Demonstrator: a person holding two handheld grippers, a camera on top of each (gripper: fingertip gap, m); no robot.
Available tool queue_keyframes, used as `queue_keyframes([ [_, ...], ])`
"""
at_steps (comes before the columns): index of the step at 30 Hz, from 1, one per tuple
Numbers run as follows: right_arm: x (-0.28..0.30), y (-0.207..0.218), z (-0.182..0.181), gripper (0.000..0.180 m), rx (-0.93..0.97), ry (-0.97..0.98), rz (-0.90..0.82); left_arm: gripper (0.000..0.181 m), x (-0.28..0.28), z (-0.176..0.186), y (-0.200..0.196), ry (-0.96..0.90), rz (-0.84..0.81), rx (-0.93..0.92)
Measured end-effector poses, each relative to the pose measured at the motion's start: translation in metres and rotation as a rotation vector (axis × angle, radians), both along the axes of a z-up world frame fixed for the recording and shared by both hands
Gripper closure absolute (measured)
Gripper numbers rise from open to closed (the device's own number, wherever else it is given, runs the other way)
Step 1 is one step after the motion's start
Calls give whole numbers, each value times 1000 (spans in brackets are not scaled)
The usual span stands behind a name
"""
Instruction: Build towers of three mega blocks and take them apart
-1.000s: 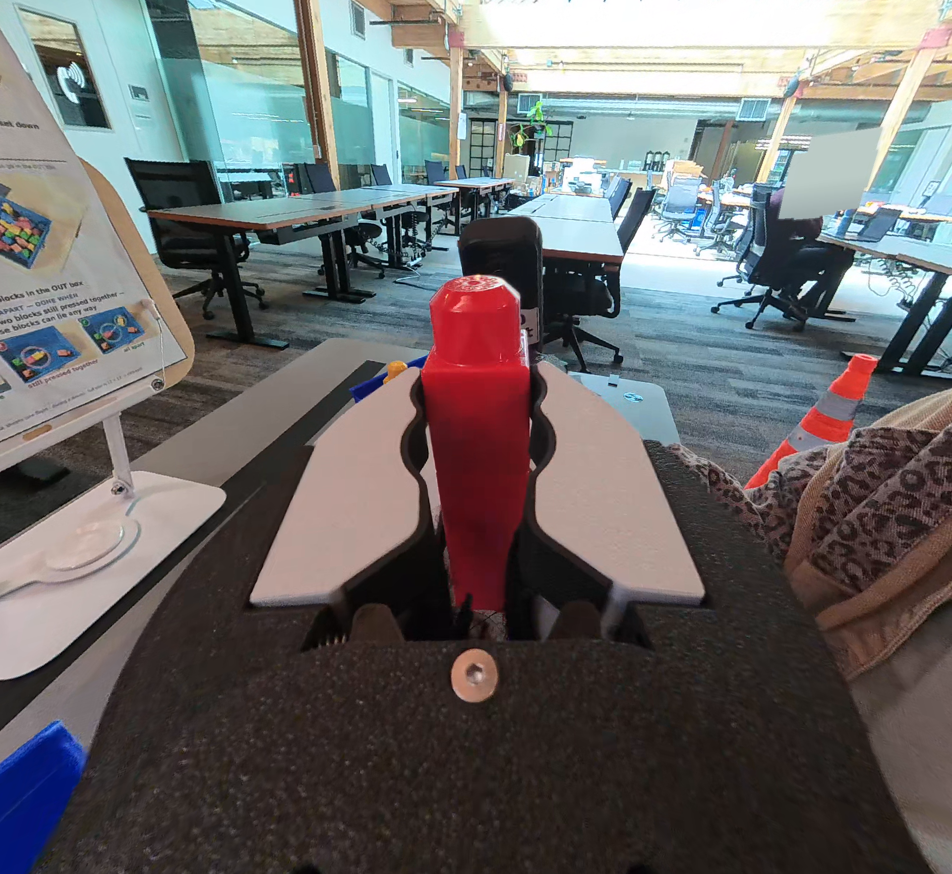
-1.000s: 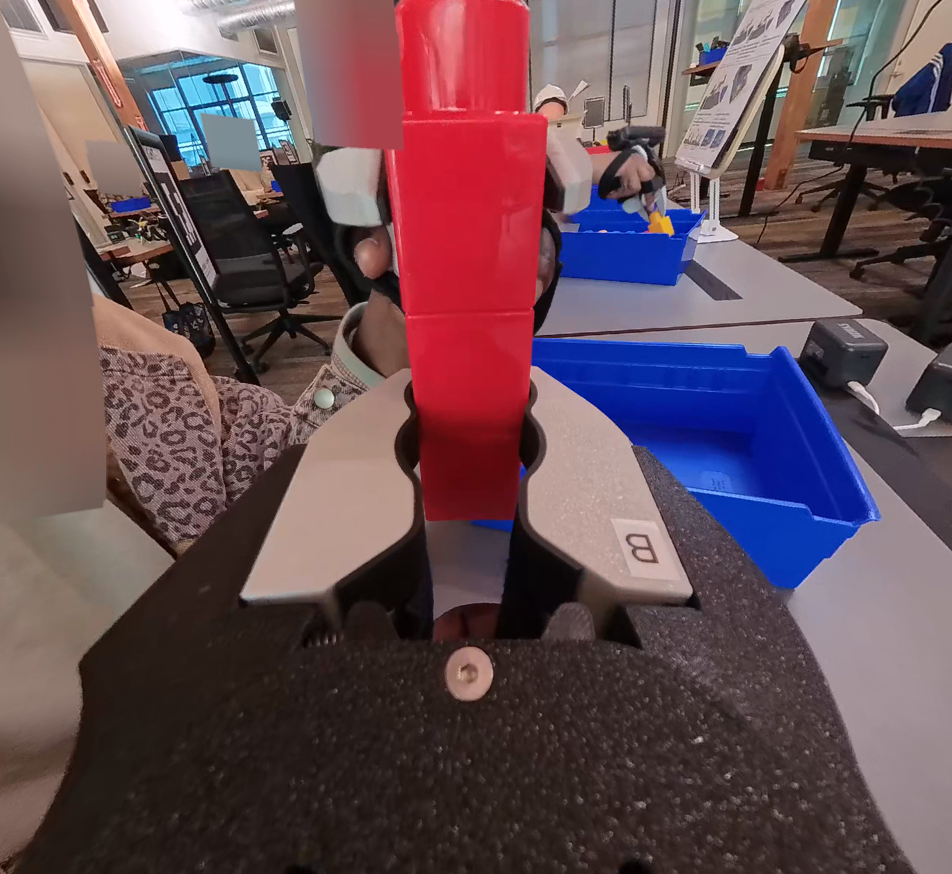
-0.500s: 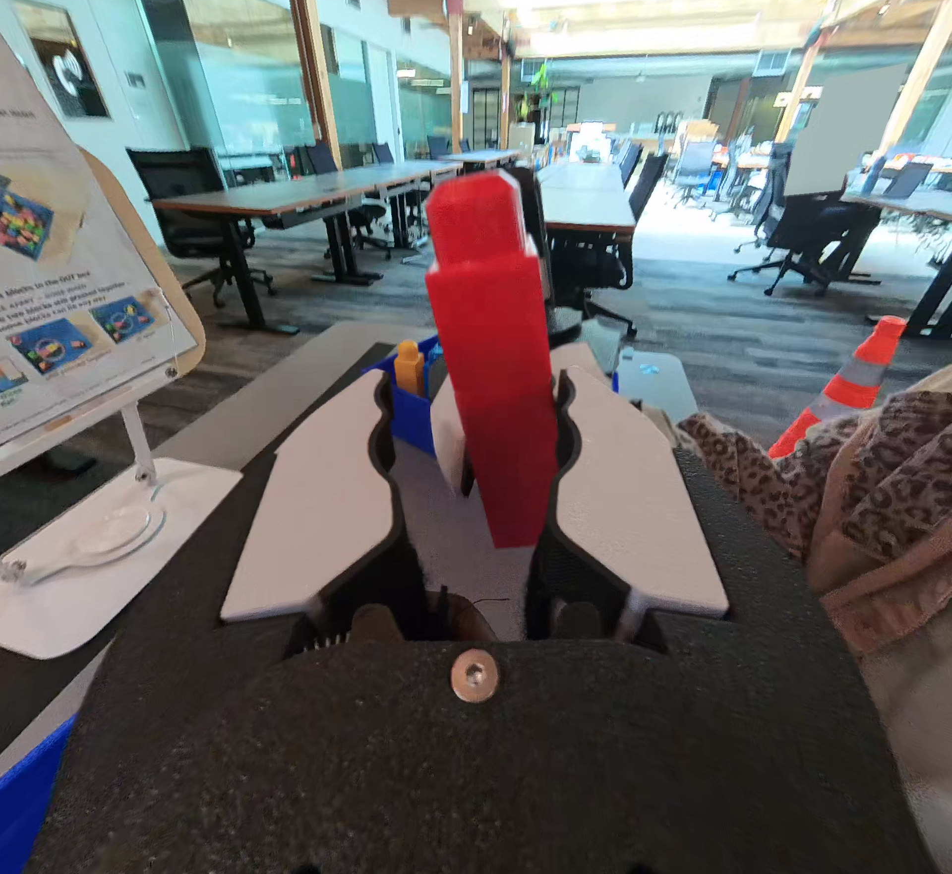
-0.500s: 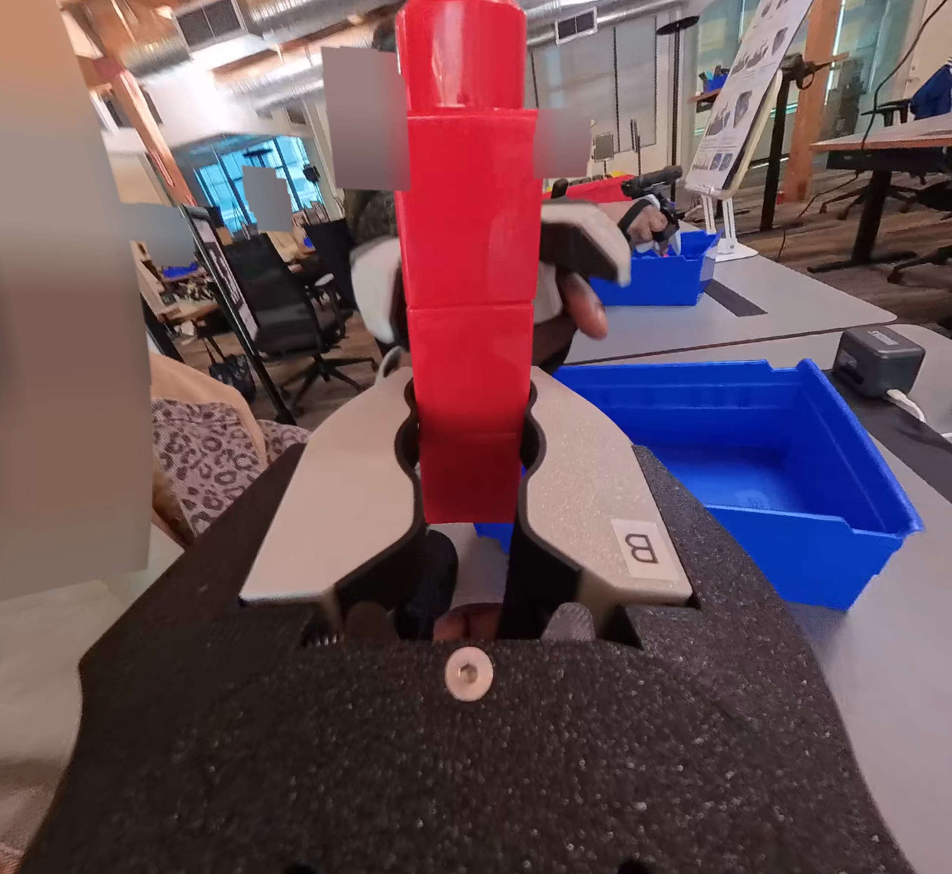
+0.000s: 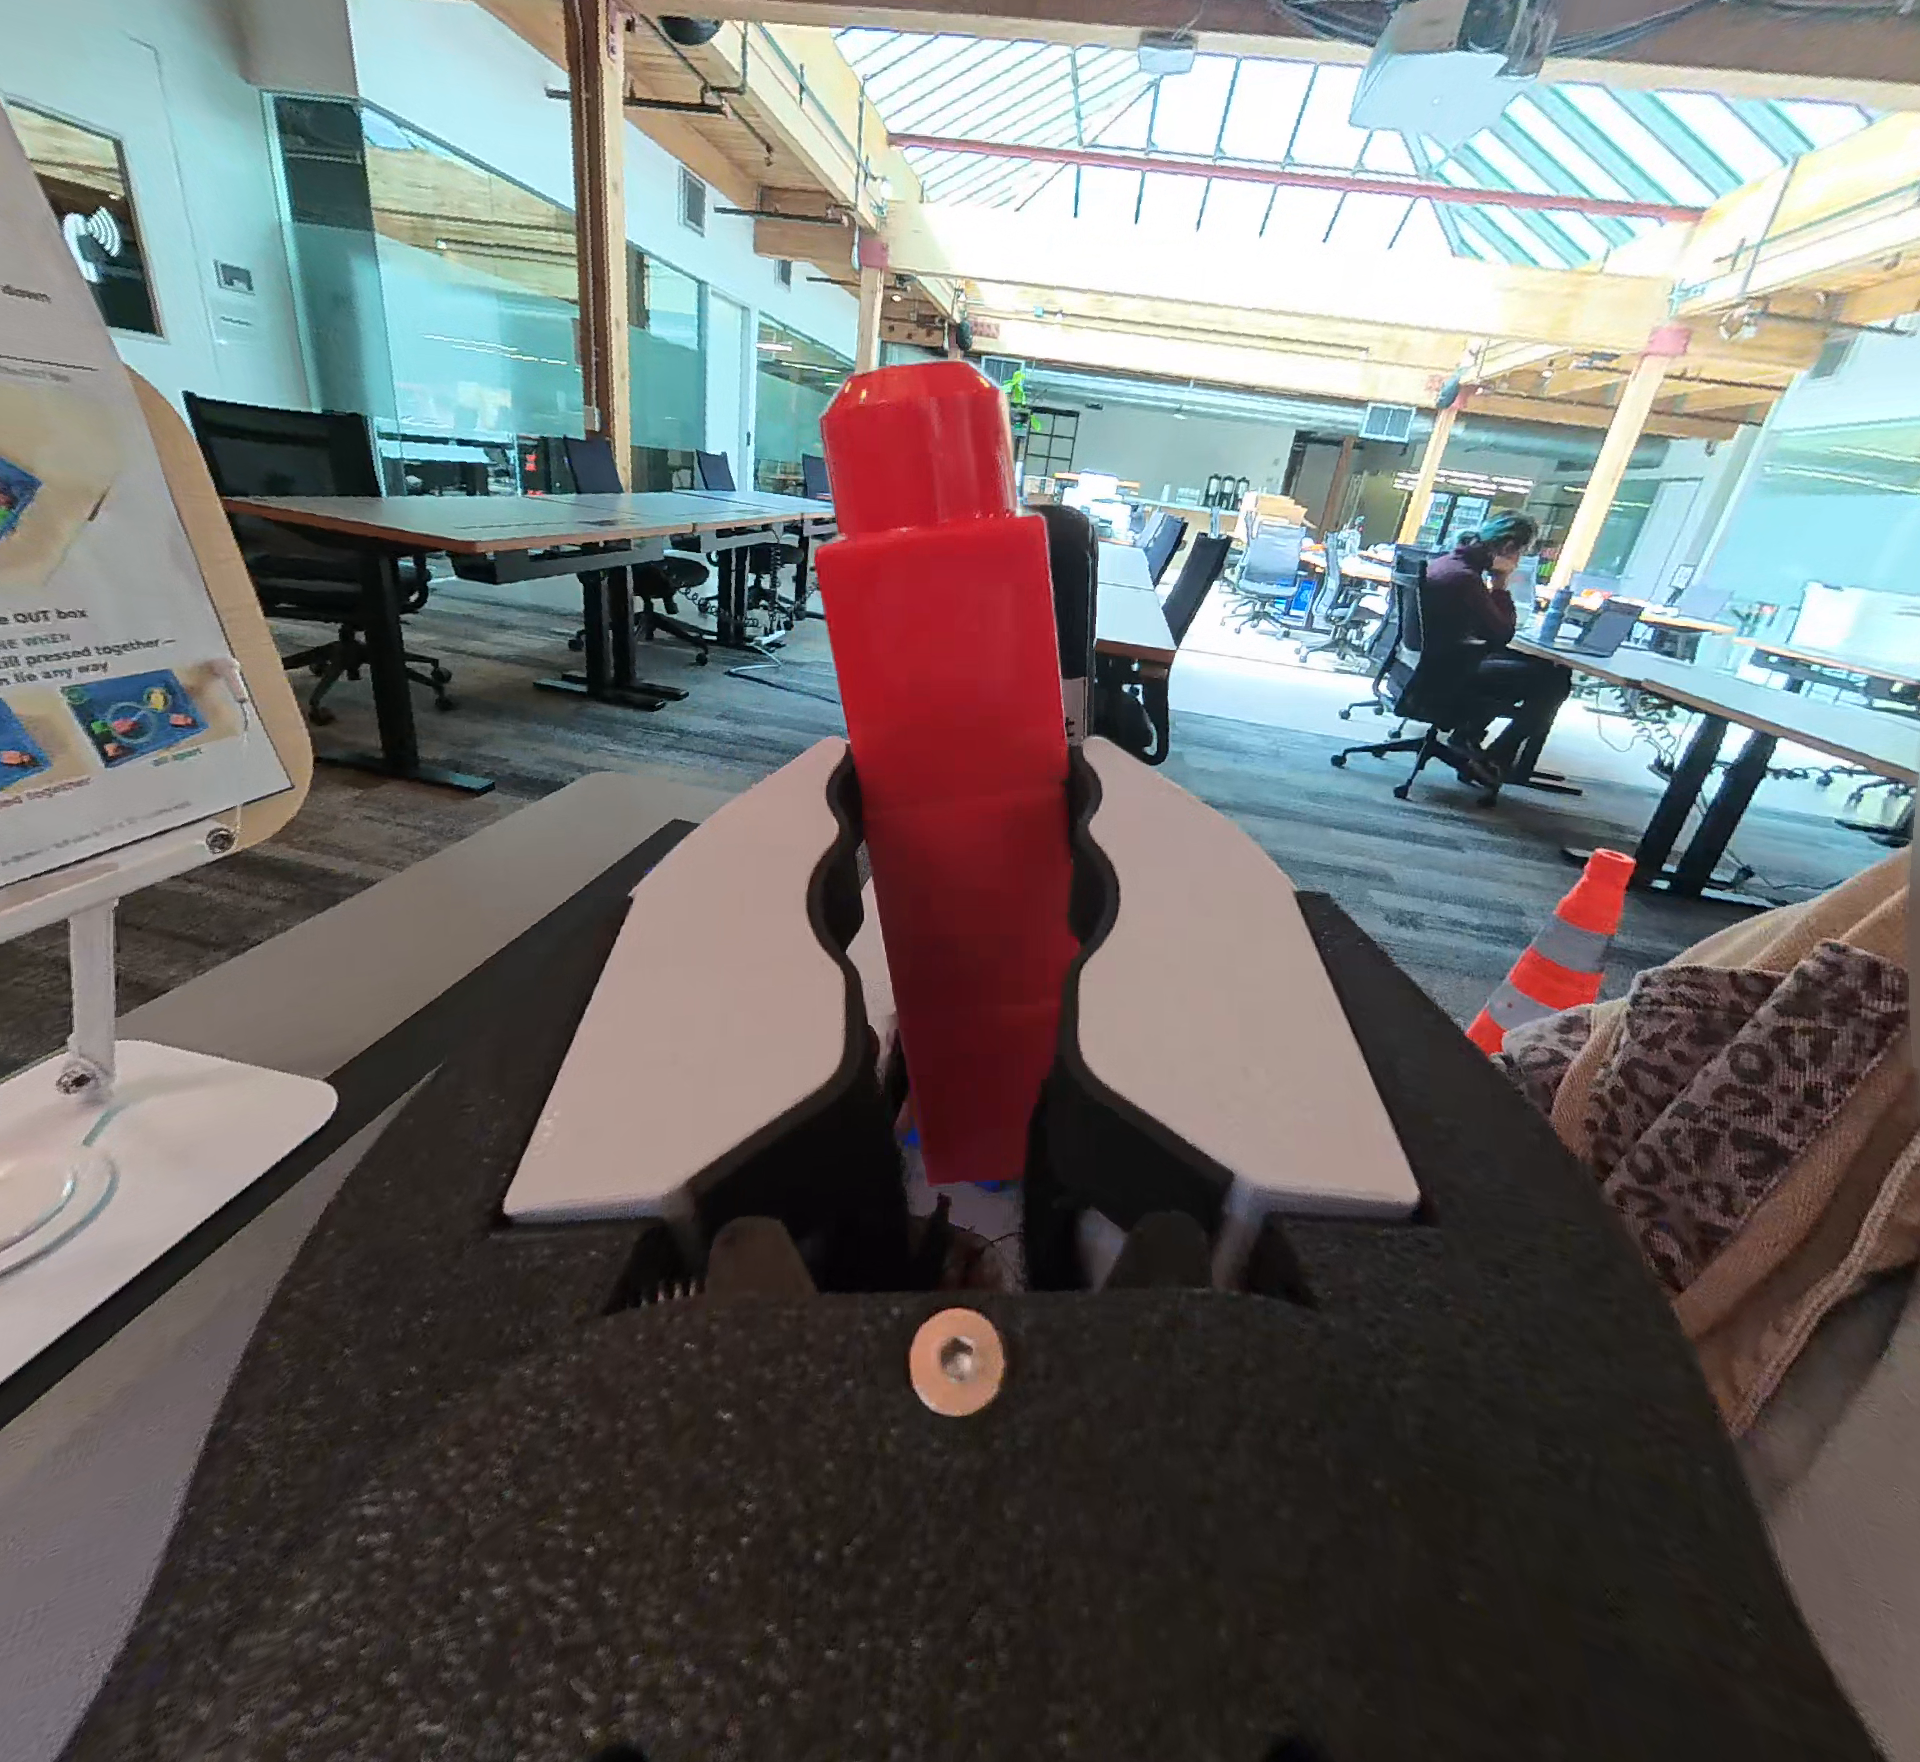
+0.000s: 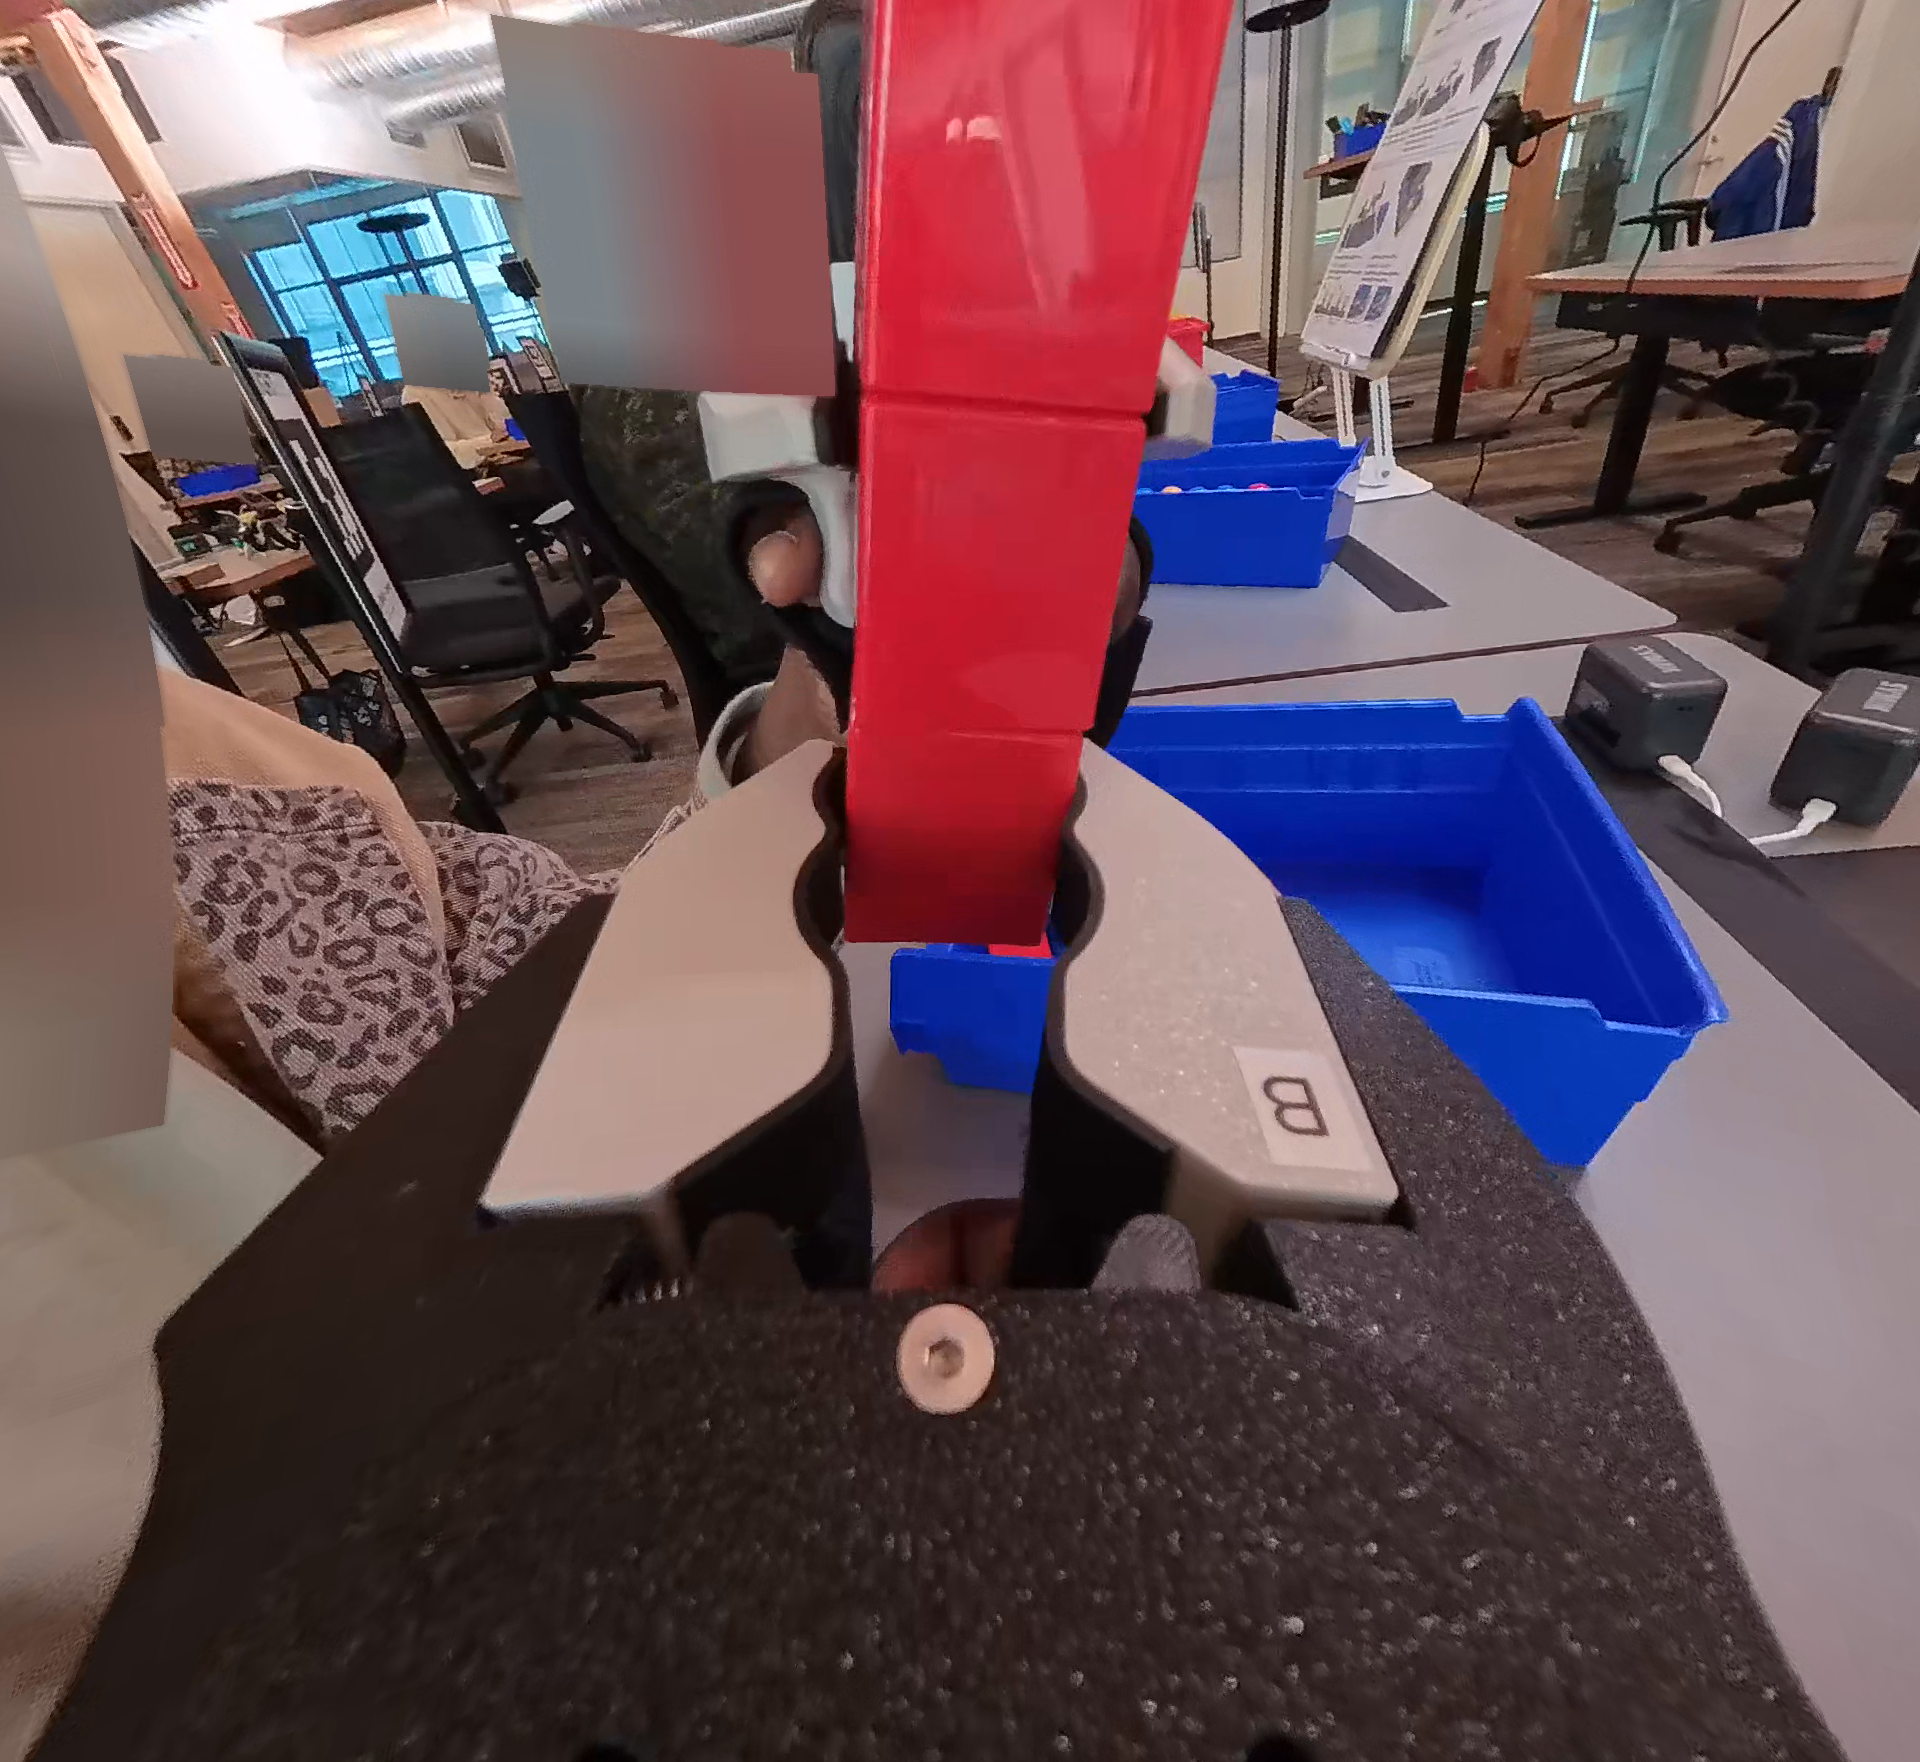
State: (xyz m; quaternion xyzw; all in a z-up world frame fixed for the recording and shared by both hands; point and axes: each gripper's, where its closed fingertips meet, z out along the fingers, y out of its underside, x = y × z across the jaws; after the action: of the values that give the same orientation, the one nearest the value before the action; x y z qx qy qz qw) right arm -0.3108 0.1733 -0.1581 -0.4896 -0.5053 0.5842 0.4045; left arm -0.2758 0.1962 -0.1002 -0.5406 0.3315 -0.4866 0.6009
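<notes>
A tower of three red mega blocks point(image 6: 1018, 258) is held in the air between both grippers. My right gripper point(image 6: 956, 798) is shut on its bottom block, pads pressed on both sides. My left gripper point(image 5: 961, 777) is shut on the same red tower point(image 5: 935, 673), whose top stud points away from the camera. In the right wrist view, the left gripper's fingers point(image 6: 758, 439) clamp the tower behind it, near the seam between the upper two blocks.
A blue bin point(image 6: 1558, 1037) stands on the grey table just beyond the right gripper. A second blue bin point(image 6: 1247, 517) is farther back. Two dark chargers point(image 6: 1642, 699) lie at the right. A sign on a white stand point(image 5: 104, 569) is at the left, and a leopard-print sleeve point(image 5: 1714, 1089) at the right.
The left gripper let go of the tower half a second ago, standing open beside it, and has now closed on it again. The right gripper kept its hold throughout.
</notes>
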Motion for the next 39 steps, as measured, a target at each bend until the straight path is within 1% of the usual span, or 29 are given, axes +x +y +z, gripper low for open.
queue_keyframes([
  [12,2,-7,-7,144,3,-54,40,144,-2,-10,-10,78,-47,4],
  [16,1,-6,-8,144,4,-57,37,144,-3,-10,-10,81,-44,6],
  [19,1,-6,0,144,-22,-20,36,143,-3,-4,-10,37,-47,20],
  [21,2,-7,7,144,-38,17,31,128,3,-15,-7,110,-41,10],
  [23,2,-4,8,144,-12,8,-10,143,10,-14,-10,111,-57,42],
  [26,12,-7,10,143,43,8,-2,144,17,-14,-15,130,-69,53],
  [28,27,-5,7,130,89,-16,1,144,17,-19,-12,168,-49,49],
  [30,43,8,18,123,93,38,-74,145,18,-27,-14,199,-83,30],
  [33,62,11,51,124,35,240,-89,145,28,-40,-14,252,-122,-6],
  [36,58,15,53,123,36,254,-121,145,45,-54,-17,323,-163,-25],
  [37,55,13,51,125,43,241,-113,145,50,-56,-17,333,-174,-35],
  [38,53,12,50,138,50,237,-109,144,54,-59,-17,344,-179,-45],
  [39,52,12,51,143,49,245,-108,144,56,-59,-14,348,-163,-43],
])
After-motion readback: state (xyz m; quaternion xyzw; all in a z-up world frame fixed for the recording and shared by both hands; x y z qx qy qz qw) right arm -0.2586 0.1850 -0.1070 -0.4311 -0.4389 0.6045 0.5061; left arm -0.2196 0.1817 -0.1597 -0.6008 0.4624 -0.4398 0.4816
